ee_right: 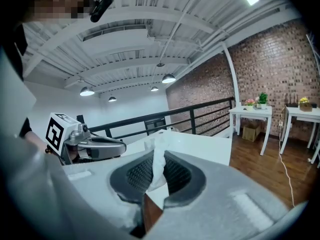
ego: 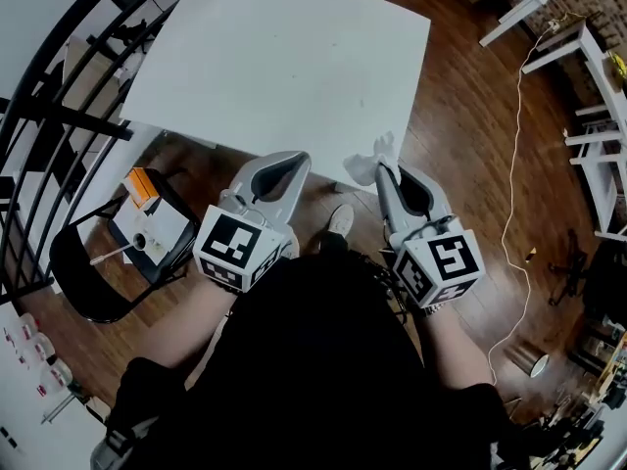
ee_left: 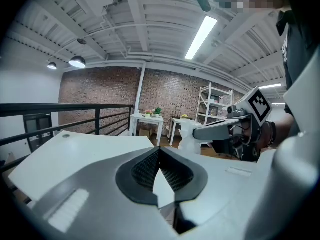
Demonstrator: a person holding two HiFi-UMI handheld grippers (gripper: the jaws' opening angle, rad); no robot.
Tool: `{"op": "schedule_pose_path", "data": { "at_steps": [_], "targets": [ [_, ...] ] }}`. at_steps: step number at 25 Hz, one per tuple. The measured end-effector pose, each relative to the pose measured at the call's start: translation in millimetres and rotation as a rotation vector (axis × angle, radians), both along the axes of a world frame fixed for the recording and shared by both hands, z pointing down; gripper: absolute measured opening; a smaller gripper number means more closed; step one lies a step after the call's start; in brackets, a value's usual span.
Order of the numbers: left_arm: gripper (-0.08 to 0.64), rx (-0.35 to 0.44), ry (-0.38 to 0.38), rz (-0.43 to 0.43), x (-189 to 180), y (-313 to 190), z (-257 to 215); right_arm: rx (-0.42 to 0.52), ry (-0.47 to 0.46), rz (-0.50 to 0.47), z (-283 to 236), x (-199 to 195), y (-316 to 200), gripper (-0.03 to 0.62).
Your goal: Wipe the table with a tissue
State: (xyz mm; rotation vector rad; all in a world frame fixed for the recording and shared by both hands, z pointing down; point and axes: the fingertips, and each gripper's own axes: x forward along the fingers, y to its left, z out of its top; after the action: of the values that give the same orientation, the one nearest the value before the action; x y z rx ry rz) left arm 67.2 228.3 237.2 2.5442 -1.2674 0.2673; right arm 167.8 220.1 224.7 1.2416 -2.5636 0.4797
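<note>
While the right gripper (ego: 385, 170) pinches the tissue (ego: 374, 158) above the table's (ego: 284, 57) near right corner, the left gripper (ego: 291, 161) hangs closed and empty. Wiping hasn't begun; next, I judge, the tissue must be pressed onto the tabletop.

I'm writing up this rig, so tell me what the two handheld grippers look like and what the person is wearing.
Both the left gripper and right gripper are light grey moulded shells with curved jaws lined by black ribbed pads. Each carries a white cube printed with black square markers. The person wears a black top.
</note>
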Motion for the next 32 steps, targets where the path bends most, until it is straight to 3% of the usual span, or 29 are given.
{"op": "schedule_pose_path", "data": {
  "at_steps": [16,26,32],
  "targets": [
    [0.012,-0.085,-0.084,-0.12,54,-55,28,-0.068,-0.019,-0.136,34,50,-74,0.02],
    [0.012,-0.105,-0.106,-0.161,57,-71,39,-0.112,0.011,-0.186,63,50,-92,0.02],
    [0.011,-0.12,-0.104,-0.141,58,-77,51,-0.136,0.051,-0.189,82,48,-98,0.02]
  ]
}}
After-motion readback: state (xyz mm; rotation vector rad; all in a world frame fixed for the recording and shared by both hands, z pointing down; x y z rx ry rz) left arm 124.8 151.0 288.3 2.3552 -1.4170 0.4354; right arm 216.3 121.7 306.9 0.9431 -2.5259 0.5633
